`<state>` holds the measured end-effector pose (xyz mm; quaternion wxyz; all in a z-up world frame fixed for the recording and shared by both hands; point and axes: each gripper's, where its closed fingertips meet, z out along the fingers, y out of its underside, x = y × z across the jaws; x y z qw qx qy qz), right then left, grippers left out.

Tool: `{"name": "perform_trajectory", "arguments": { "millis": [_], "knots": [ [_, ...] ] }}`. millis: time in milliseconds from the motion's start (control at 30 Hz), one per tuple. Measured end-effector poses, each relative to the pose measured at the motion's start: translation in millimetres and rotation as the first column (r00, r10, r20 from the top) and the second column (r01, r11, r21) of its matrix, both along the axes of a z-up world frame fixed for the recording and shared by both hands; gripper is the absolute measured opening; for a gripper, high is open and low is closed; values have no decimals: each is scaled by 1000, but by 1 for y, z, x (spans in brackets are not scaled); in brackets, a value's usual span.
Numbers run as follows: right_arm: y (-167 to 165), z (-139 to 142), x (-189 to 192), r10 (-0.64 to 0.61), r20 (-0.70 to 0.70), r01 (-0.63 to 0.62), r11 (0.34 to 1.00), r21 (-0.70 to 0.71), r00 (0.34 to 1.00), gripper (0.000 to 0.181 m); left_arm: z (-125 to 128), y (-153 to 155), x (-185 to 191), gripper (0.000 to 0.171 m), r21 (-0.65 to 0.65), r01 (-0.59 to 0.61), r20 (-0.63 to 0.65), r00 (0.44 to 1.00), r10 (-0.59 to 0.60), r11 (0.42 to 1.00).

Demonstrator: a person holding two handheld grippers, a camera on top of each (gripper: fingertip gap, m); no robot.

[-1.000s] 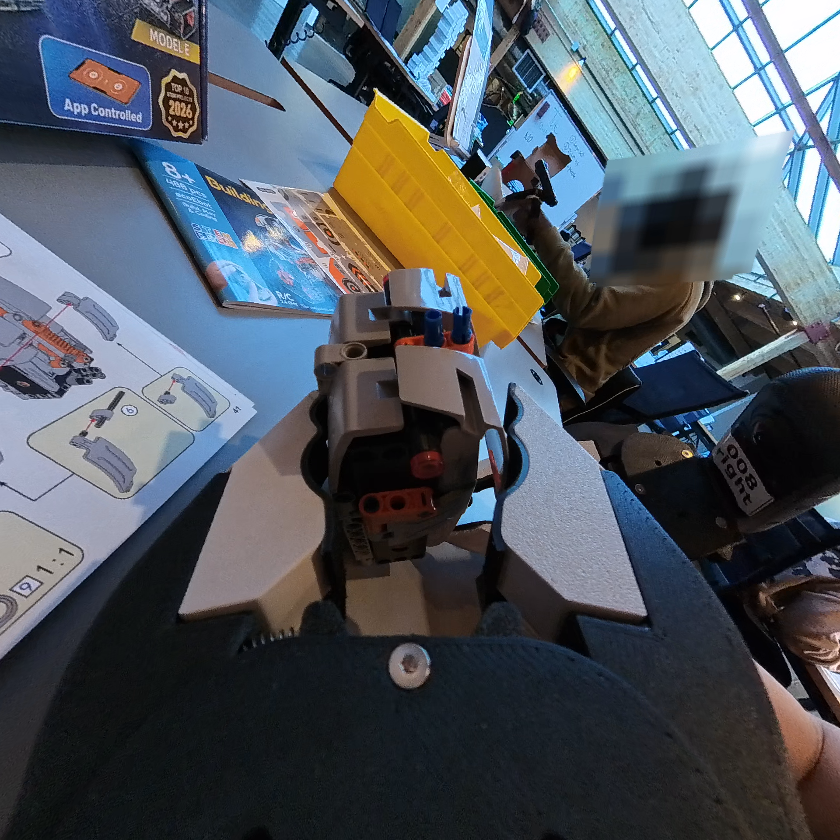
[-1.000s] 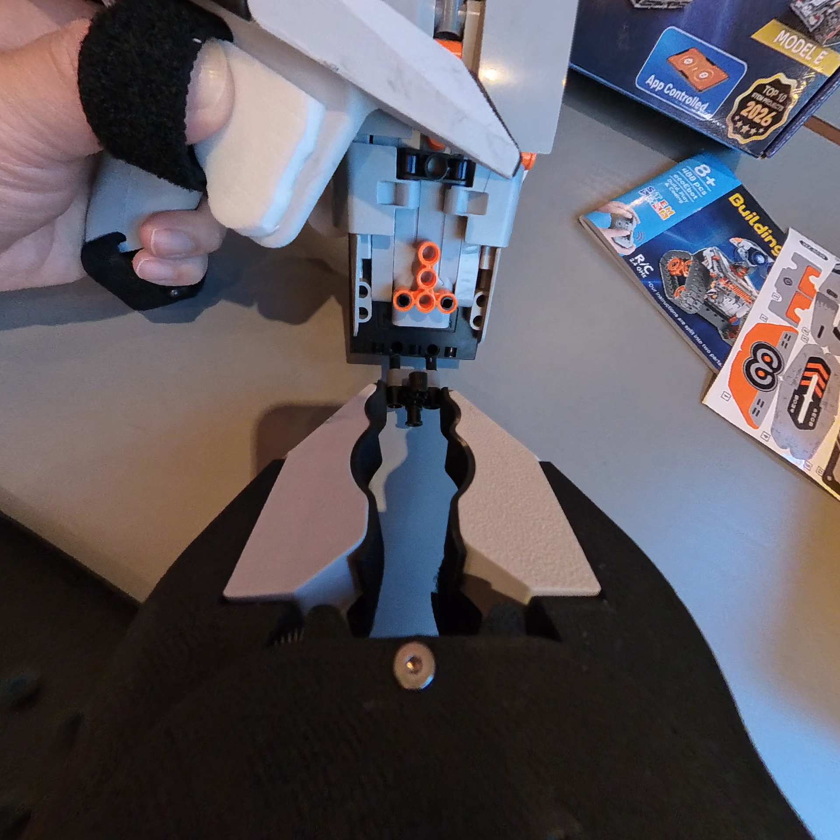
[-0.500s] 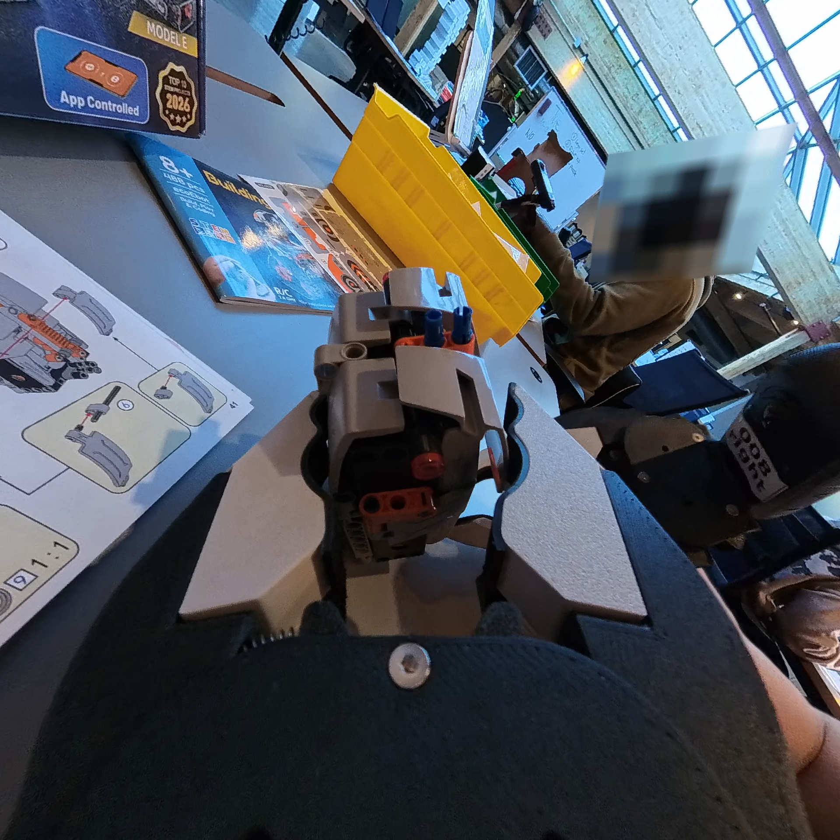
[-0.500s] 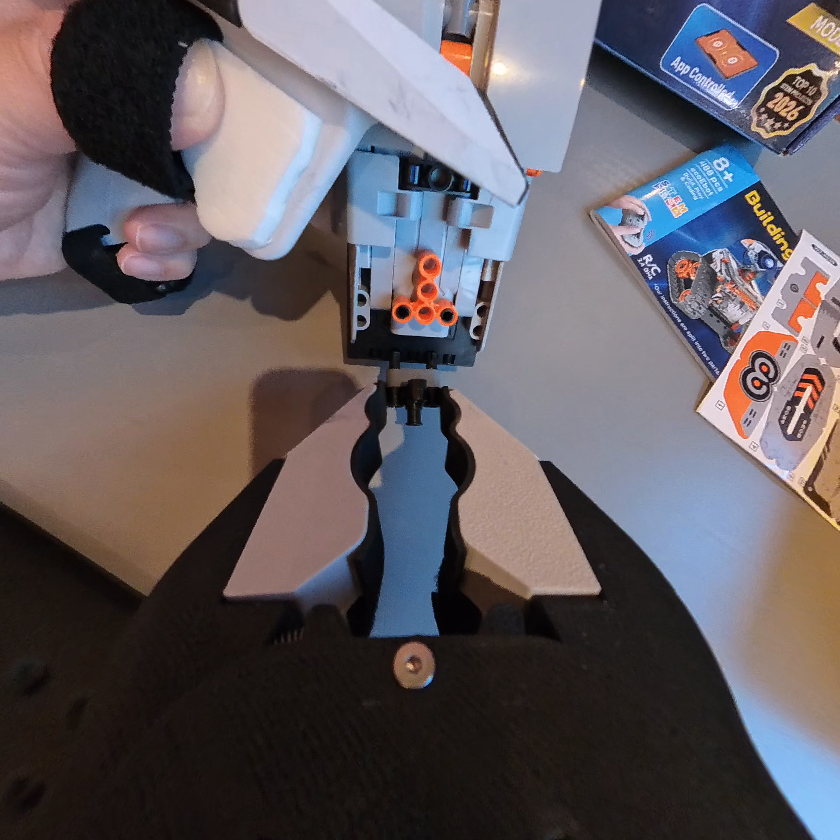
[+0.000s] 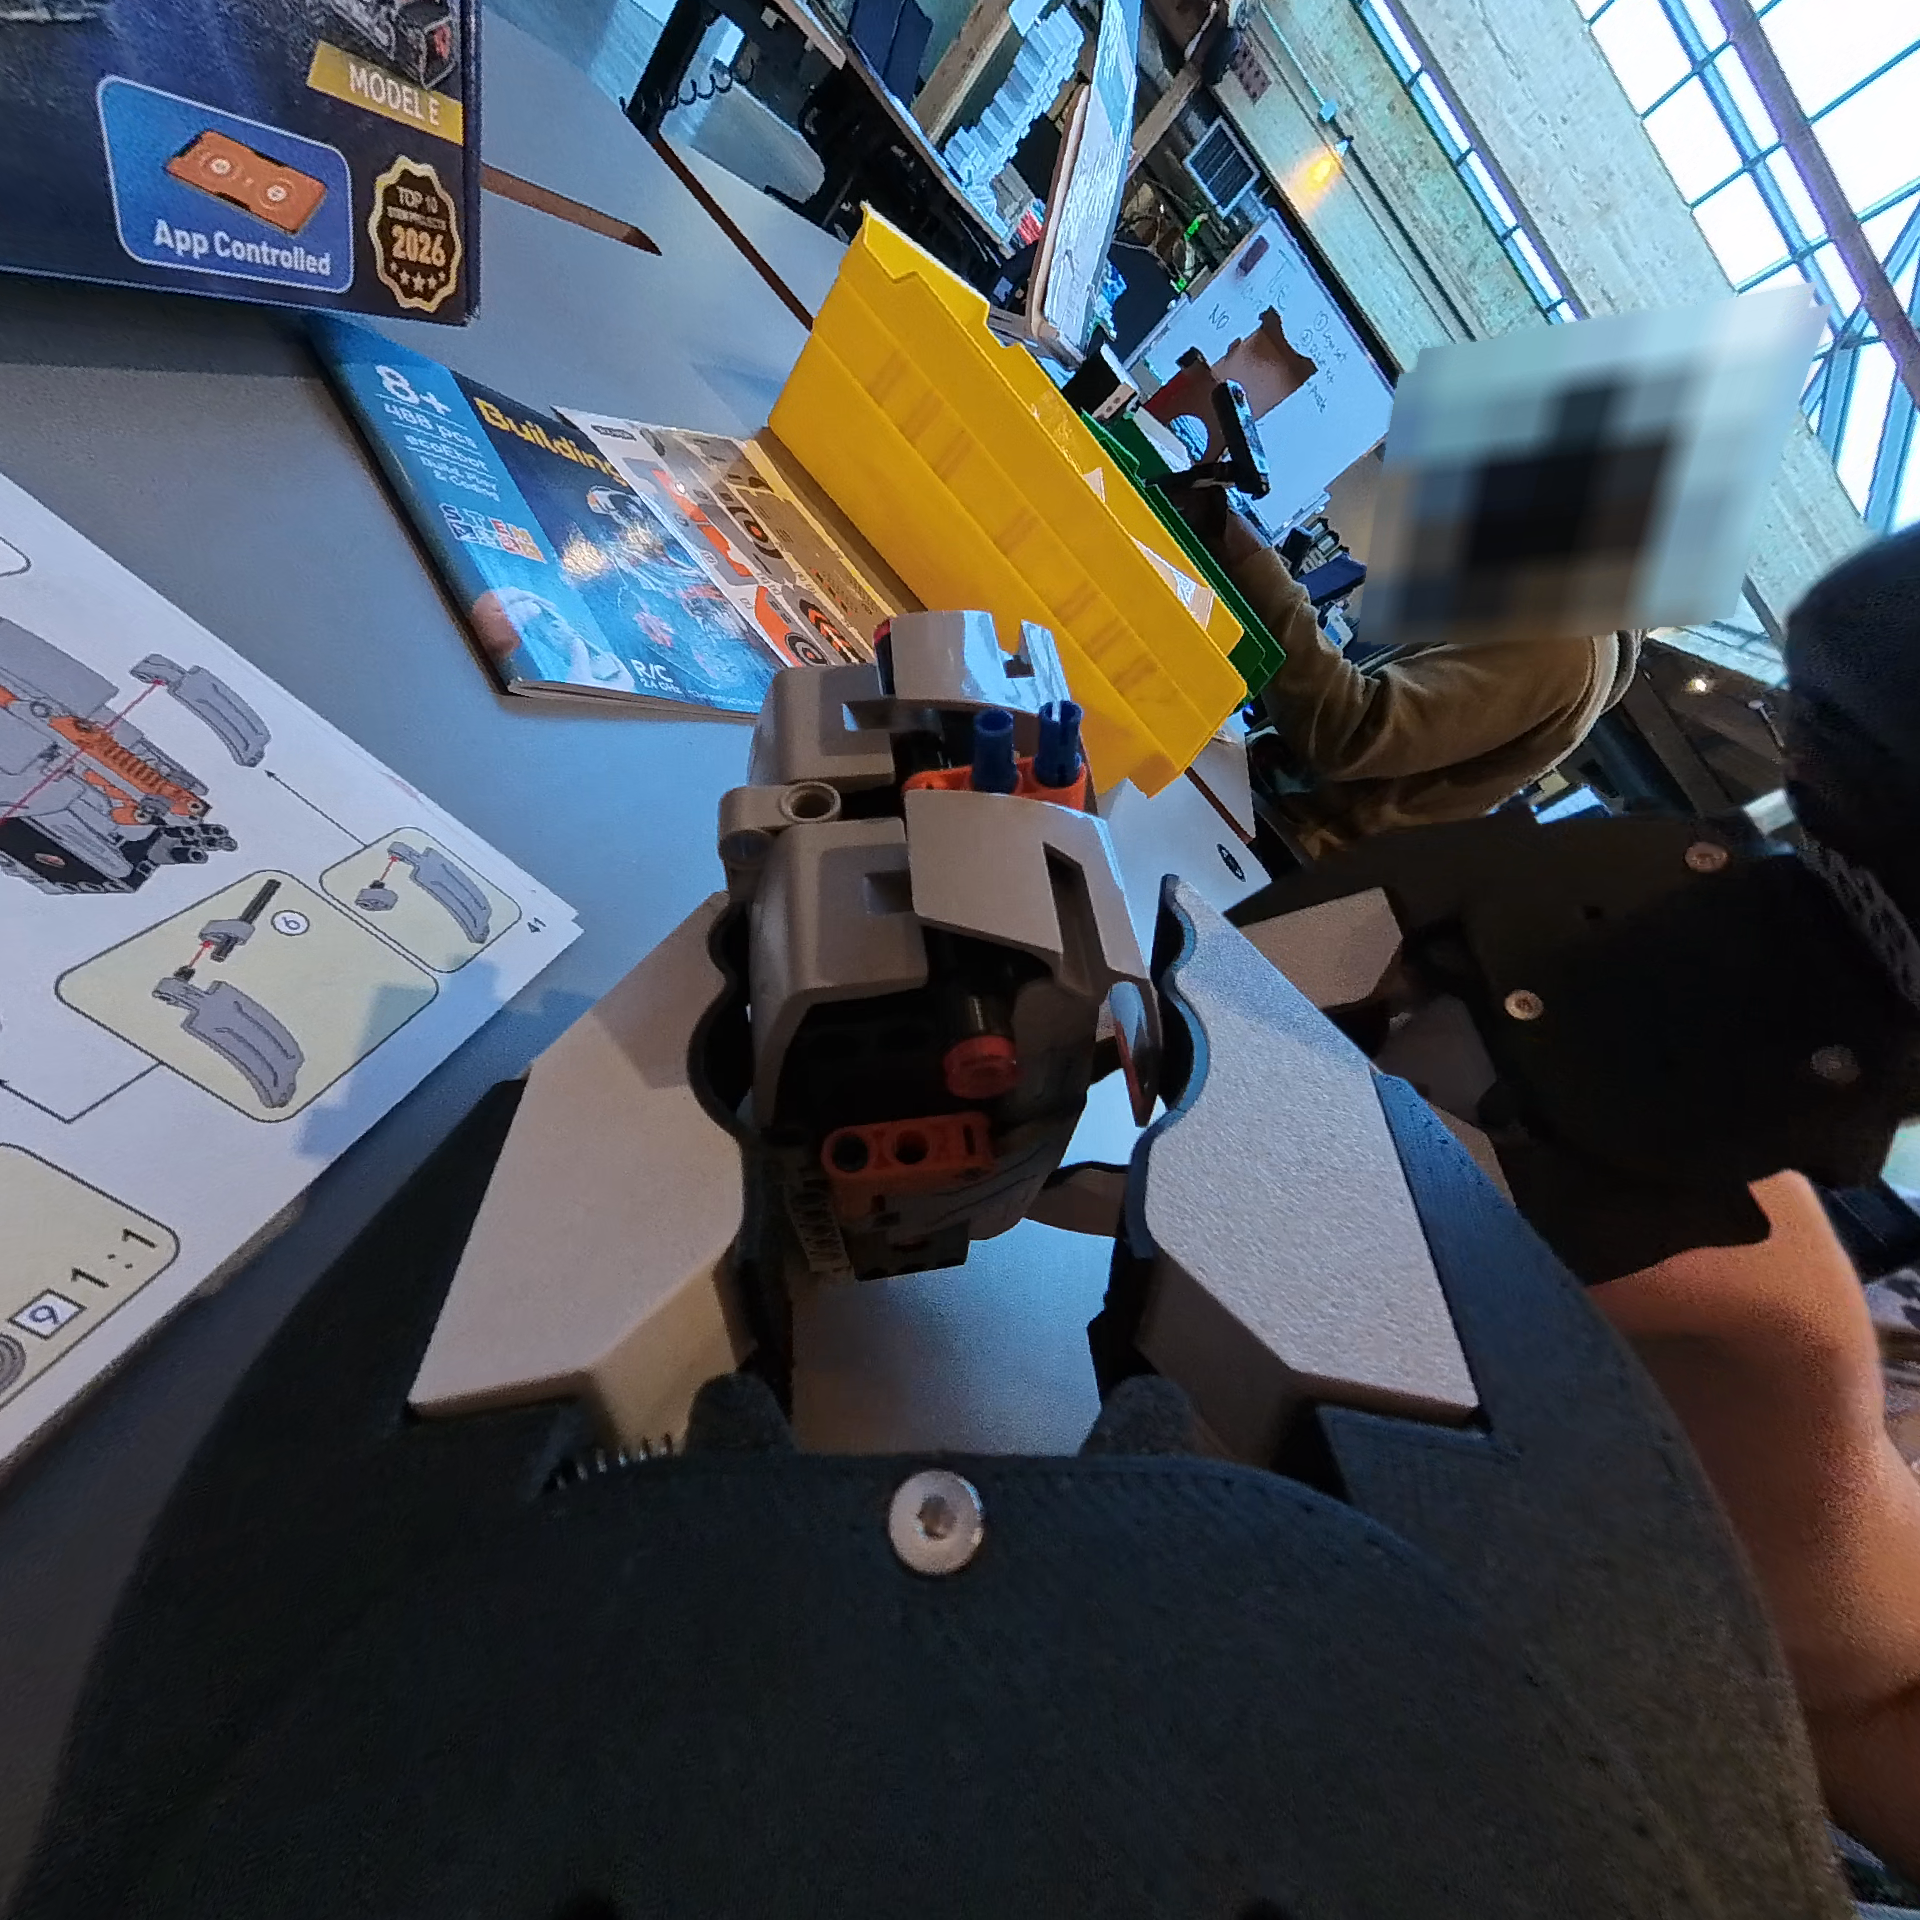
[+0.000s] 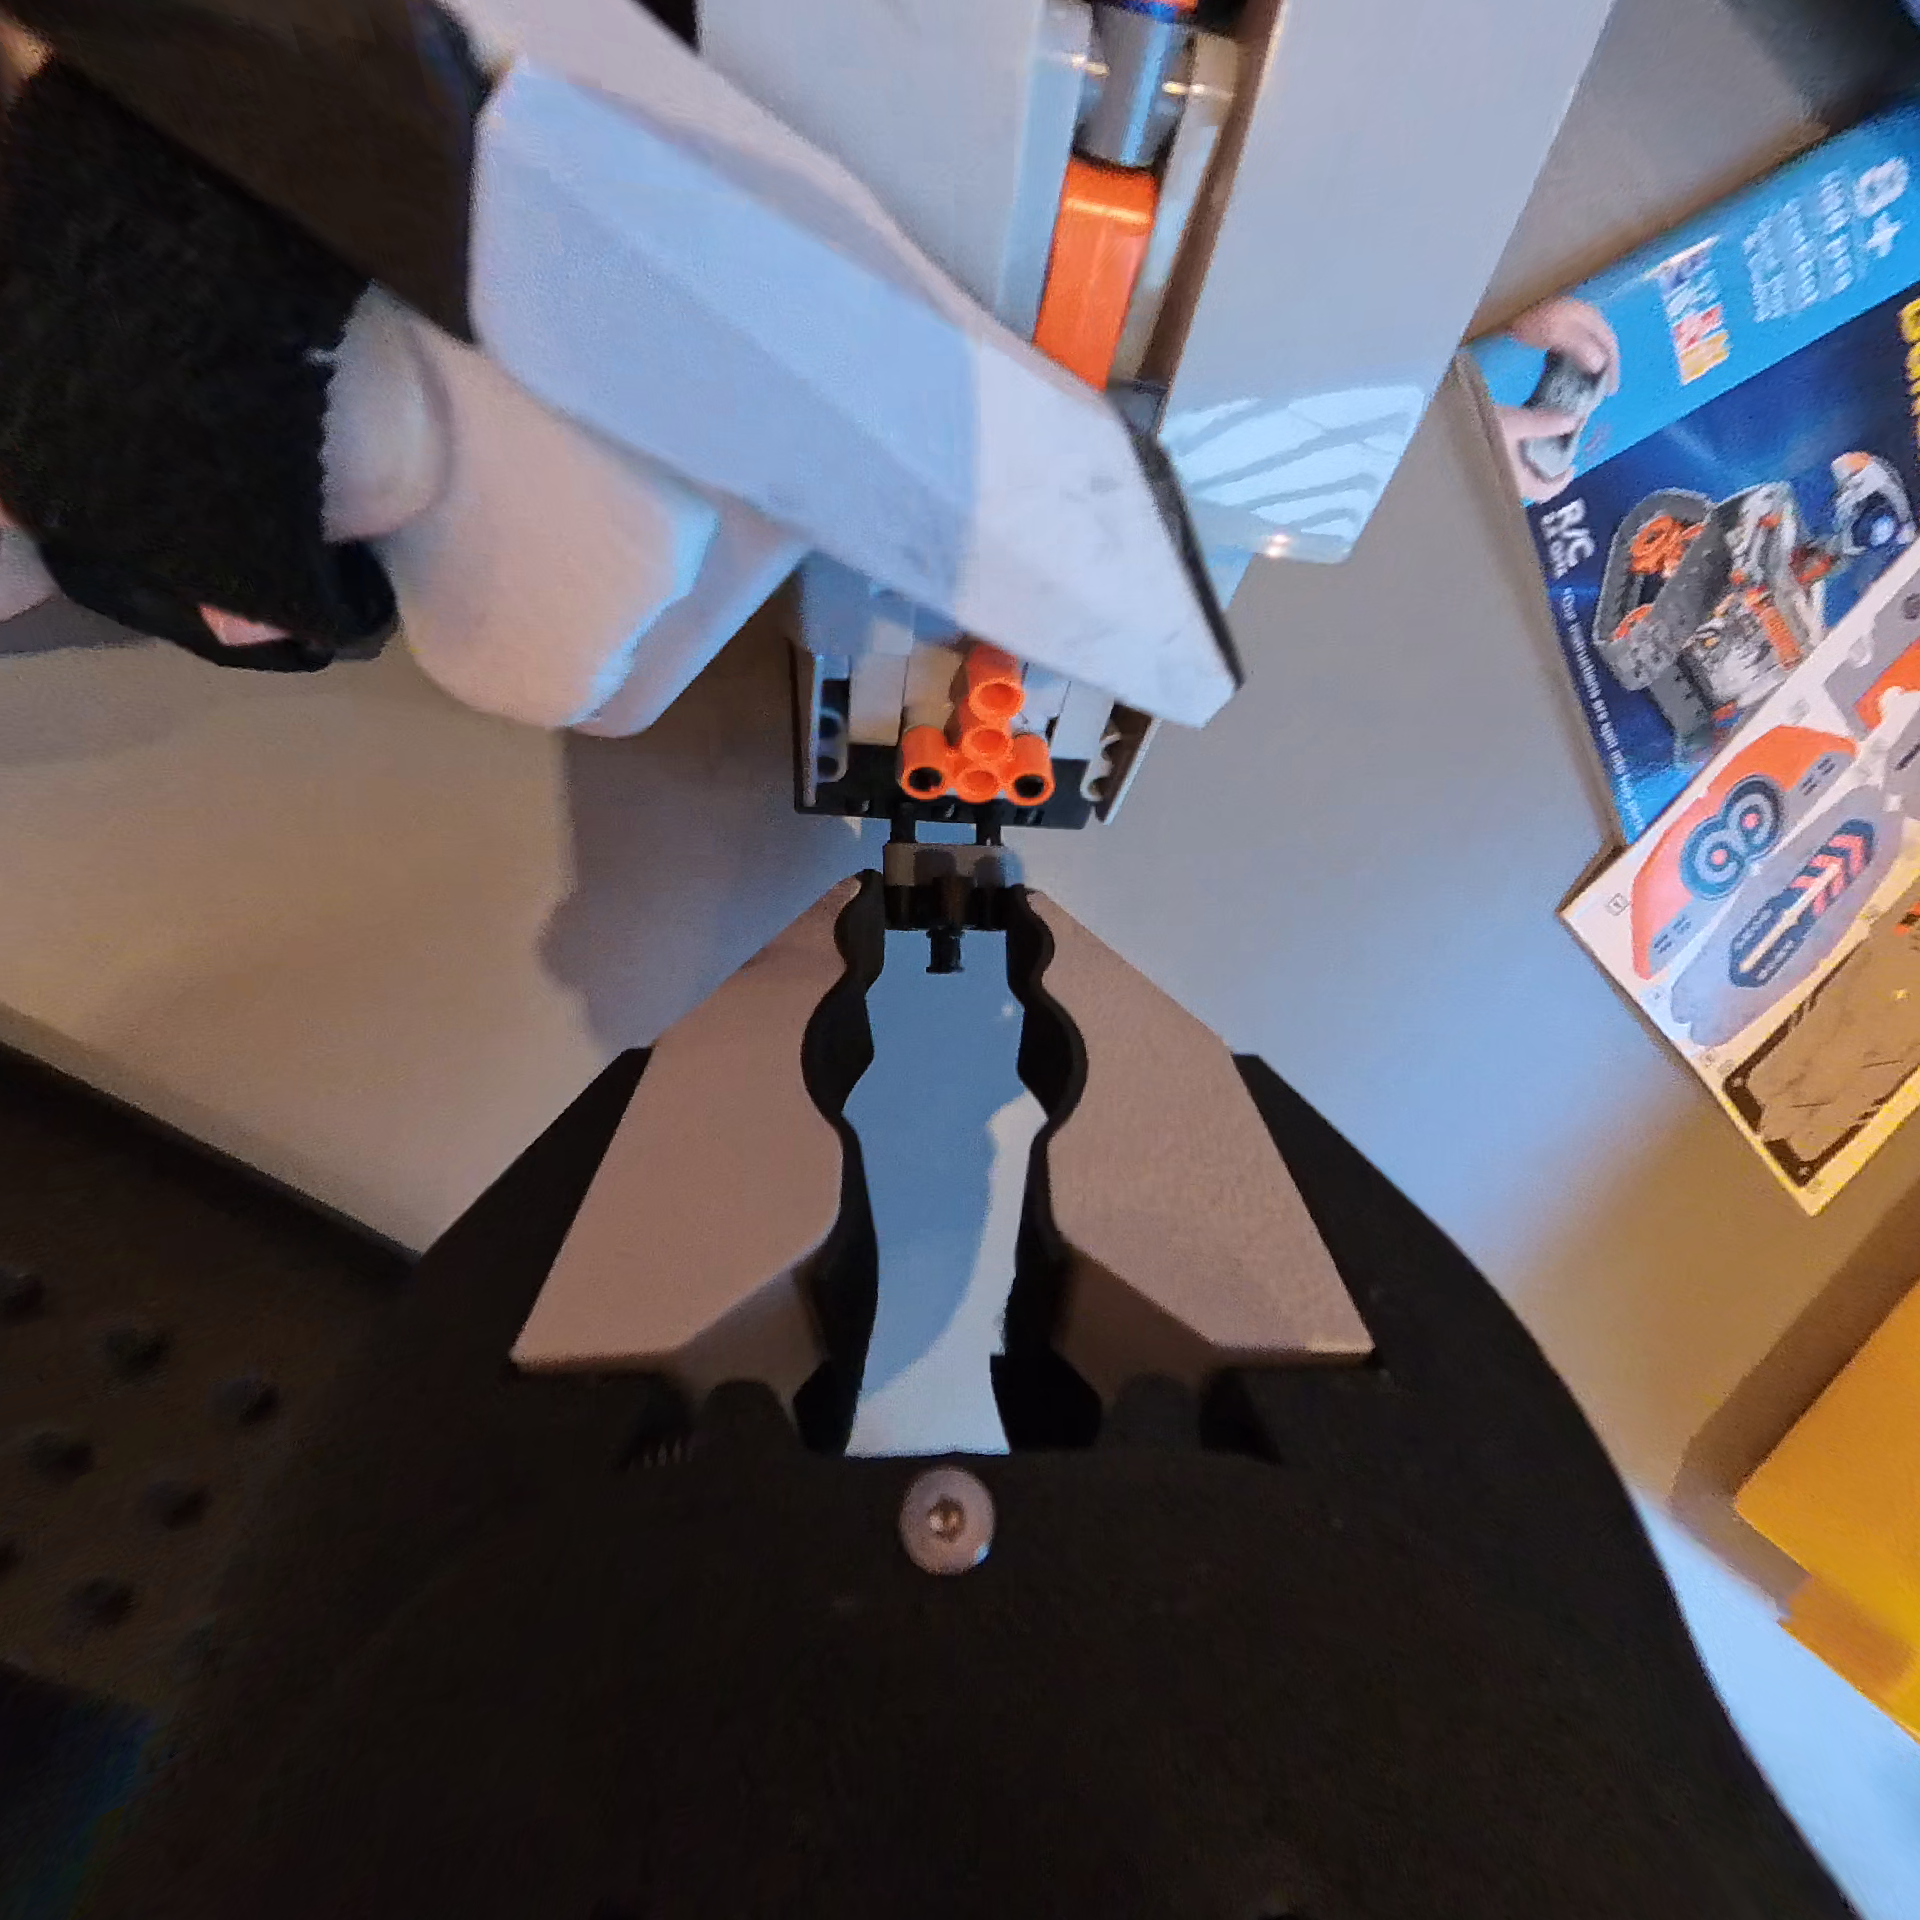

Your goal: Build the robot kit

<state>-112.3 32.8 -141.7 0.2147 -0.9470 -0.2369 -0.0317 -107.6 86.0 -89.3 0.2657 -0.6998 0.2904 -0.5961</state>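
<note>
My left gripper is shut on a grey, black and orange brick model with two blue pins on top, held above the grey table. The model also shows in the right wrist view, clamped between the left gripper's grey fingers, with a cluster of orange tubes on its near face. My right gripper is shut on a small black and grey connector piece, and its pins touch the model's bottom edge. The right gripper's black body shows at the right of the left wrist view.
An open instruction sheet lies at left, a blue booklet and a sticker sheet beyond it, a dark box at the back. A yellow bin stands behind. A person in a tan sleeve sits across.
The right gripper has moved closer to the model, which now fills more of its view; the connector piece has stayed at the model's bottom edge. The left gripper still holds the model.
</note>
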Motion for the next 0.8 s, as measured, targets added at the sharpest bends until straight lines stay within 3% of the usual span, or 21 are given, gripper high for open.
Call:
{"name": "perform_trajectory", "arguments": {
  "millis": [200, 367, 467, 567, 800],
  "knots": [
    [3, 1, 1, 3, 50, 2, 995, -98, 999, 21, 0, 1, -1, 74, 4, -16, -8, 1000, 16, 1000],
    [-14, 5, 16, 25, 77, -9, 979, -206, 997, 21, -4, 4, -3, 74, -84, -19, 10, 1000, 20, 996],
    [-53, -2, 47, 18, 113, 35, 892, -451, 993, 22, -5, 6, -4, 74, -114, -16, 17, 1000, 18, 993],
    [-81, -4, 82, 39, 200, 92, 788, -609, 979, 22, -5, 7, -4, 74, -125, -16, 20, 1000, 19, 992],
    [-123, 2, 116, 114, 354, 226, 583, -780, 928, 22, -5, 6, -4, 74, -115, -13, 14, 1000, 15, 993]
  ]
}}
